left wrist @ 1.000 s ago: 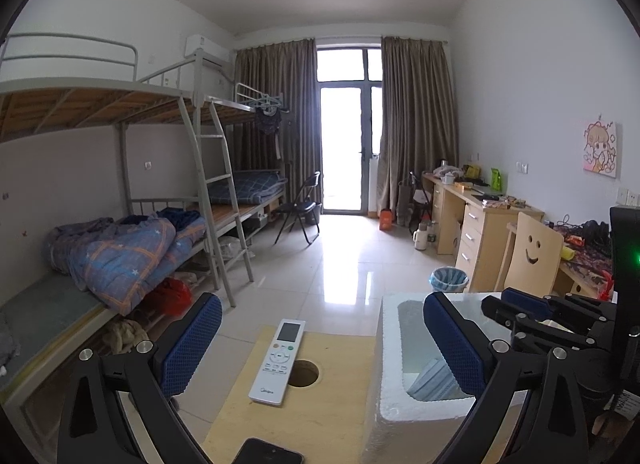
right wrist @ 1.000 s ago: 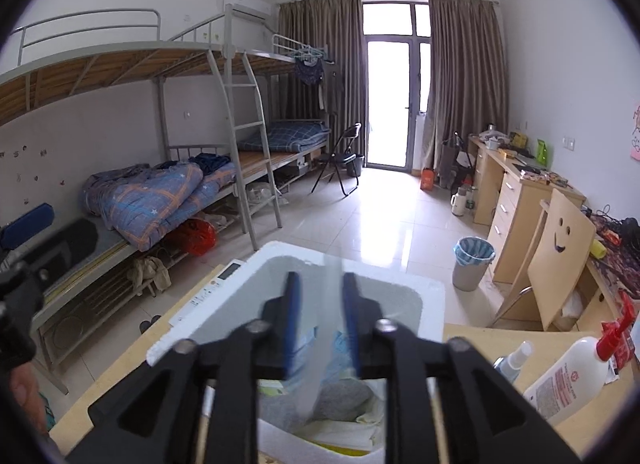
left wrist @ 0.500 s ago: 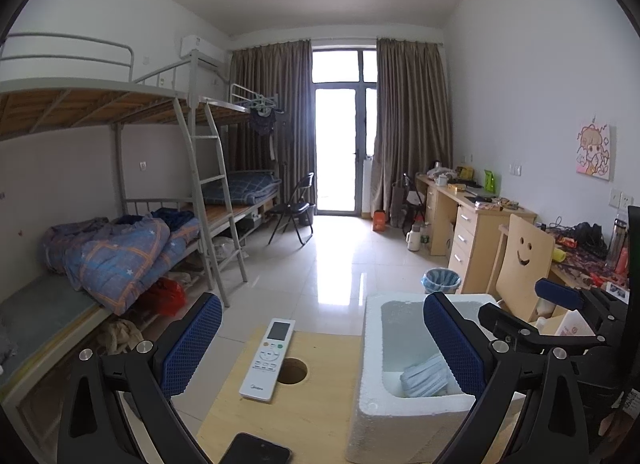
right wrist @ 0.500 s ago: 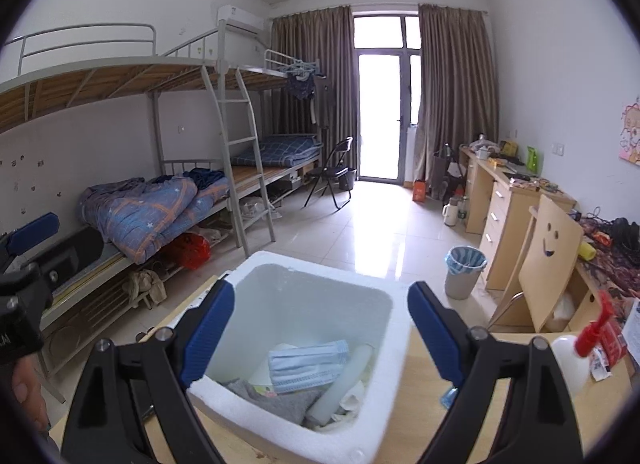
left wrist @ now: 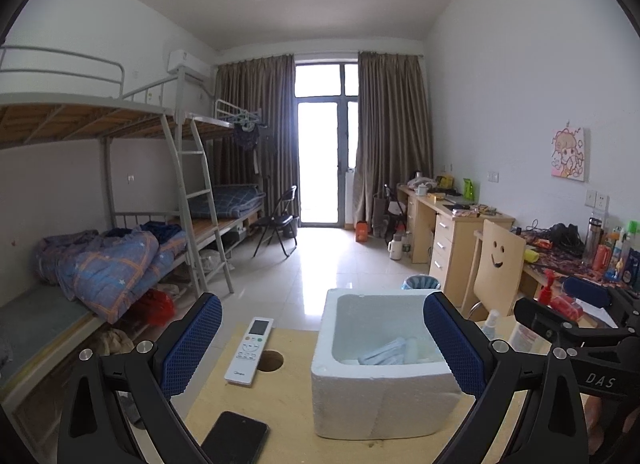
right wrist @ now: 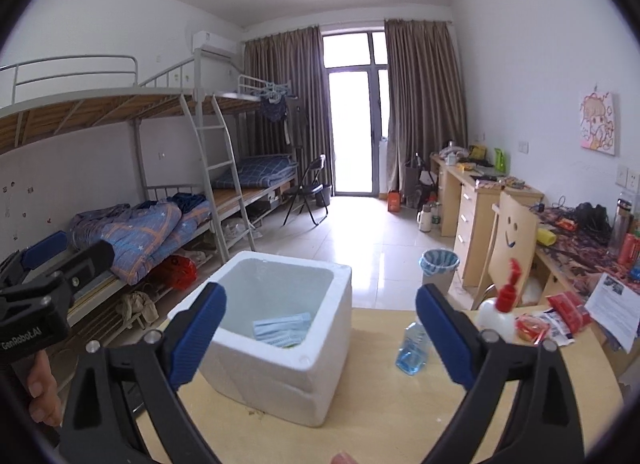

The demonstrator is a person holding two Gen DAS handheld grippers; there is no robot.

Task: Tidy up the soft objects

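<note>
Both claws have drawn back from the white foam box since a second ago, when the right claw was pinched on a mask down inside it; that mask now lies loose in the box. Left wrist view: left claw [left wrist: 322,348] spread wide, blue pads empty, hovering over the pale wooden counter [left wrist: 280,400]. White square foam box [left wrist: 384,400] sits on the counter ahead and to the right, its right rim partly behind the right pad. Folded light-blue face masks [left wrist: 384,352] lie inside on the bottom, with other pale items beside them that are too dim to name. White remote control [left wrist: 250,350] lies left of the box, beside a round hole in the counter; black phone [left wrist: 236,442] lies nearer, at the counter's front edge. Right claw body shows at far right. Right wrist view: right claw [right wrist: 320,340] also spread wide, holding nothing, above the counter [right wrist: 380,416]. Foam box [right wrist: 276,368] sits between the pads, nearer the left one; masks [right wrist: 282,330] rest inside toward its near wall. Small clear bottle of blue liquid [right wrist: 412,348] stands right of the box, just beside the right pad, and a white bottle with red pump top [right wrist: 498,310] stands behind it. Left claw visible at the left edge, apart from the box.
</note>
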